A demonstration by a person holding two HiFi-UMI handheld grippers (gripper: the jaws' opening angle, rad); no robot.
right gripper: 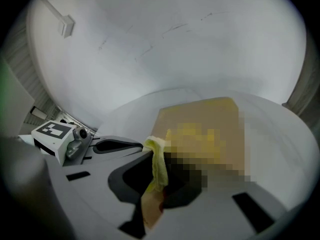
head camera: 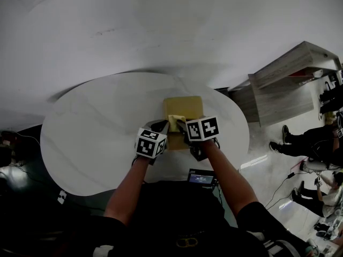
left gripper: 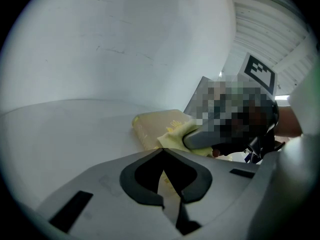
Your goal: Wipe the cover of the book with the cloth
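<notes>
Book (head camera: 184,107) on the worktop (head camera: 96,138): I see only its far half, the near half is covered. Right fingers (right gripper: 125,178) clamp the cloth (right gripper: 159,166); left fingers (left gripper: 127,184) are together, nothing between.

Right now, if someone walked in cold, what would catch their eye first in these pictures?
First, the tan book lying in the middle of the round white table, the one warm patch on that pale top. Next, the right gripper shut on a yellow cloth over the book's near edge, with the left gripper close beside it at the near left corner.
</notes>
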